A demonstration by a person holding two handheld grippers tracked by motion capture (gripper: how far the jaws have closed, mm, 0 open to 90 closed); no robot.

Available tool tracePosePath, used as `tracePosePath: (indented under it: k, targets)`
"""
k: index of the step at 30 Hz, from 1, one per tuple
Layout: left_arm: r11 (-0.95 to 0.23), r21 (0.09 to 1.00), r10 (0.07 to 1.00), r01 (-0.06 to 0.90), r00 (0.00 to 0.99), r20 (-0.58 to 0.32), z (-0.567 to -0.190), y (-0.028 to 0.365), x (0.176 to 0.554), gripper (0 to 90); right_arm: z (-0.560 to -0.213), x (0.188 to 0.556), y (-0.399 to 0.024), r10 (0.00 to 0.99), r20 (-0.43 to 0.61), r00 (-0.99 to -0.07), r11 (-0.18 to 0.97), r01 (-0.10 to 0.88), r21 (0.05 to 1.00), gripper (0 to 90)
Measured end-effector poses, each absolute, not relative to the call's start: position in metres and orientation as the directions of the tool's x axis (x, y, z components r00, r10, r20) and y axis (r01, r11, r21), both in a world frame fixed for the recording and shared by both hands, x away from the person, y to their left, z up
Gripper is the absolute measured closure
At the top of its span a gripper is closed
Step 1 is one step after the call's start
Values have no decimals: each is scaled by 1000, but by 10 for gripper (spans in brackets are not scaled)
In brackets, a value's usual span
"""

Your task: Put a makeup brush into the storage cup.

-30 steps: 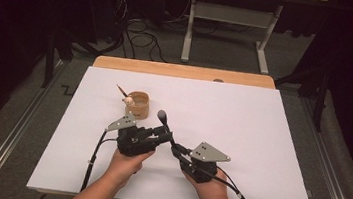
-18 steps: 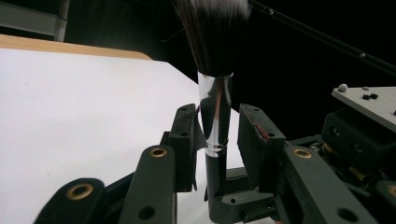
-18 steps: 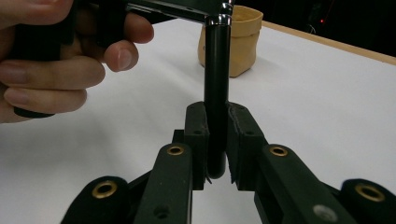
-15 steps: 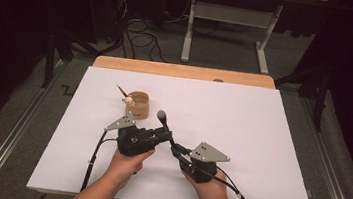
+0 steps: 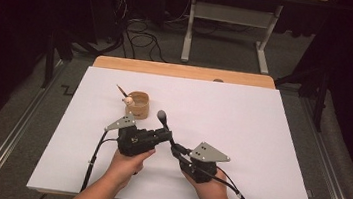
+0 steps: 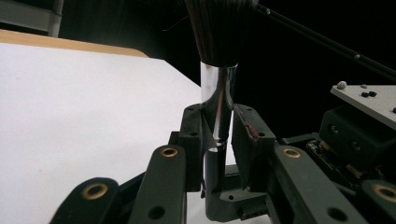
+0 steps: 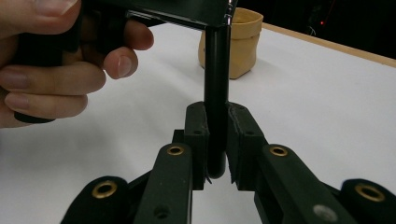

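Note:
A makeup brush point(image 5: 162, 116) with dark bristles, a silver ferrule point(image 6: 217, 93) and a black handle point(image 7: 217, 65) is held upright and slightly tilted over the white table top point(image 5: 242, 127). My left gripper point(image 5: 164, 134) has just been closing, and its pads now press on the ferrule point(image 6: 217, 121). Just to its right, my right gripper point(image 5: 175, 149) is shut on the lower end of the handle point(image 7: 217, 116). The two grippers meet near the table's front middle.
A small tan cup point(image 5: 137, 104) stands behind the left gripper, with a wooden stick with a ball tip point(image 5: 125, 96) leaning out of it. The cup point(image 7: 236, 42) also shows past the handle in the right gripper view. A wooden strip point(image 5: 182, 71) borders the far edge.

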State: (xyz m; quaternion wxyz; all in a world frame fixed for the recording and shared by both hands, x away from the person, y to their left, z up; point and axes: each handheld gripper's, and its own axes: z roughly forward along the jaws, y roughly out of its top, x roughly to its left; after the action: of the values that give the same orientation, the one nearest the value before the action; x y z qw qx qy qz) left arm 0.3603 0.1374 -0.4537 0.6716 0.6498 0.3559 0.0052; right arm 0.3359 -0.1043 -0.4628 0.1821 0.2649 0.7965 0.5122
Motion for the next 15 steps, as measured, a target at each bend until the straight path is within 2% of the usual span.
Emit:
tracePosePath:
  k: [15]
  targets:
    - [155, 882, 473, 444, 751, -461, -454, 137, 359, 773, -463, 336, -104, 608, -10, -794, 327, 239, 914, 806]
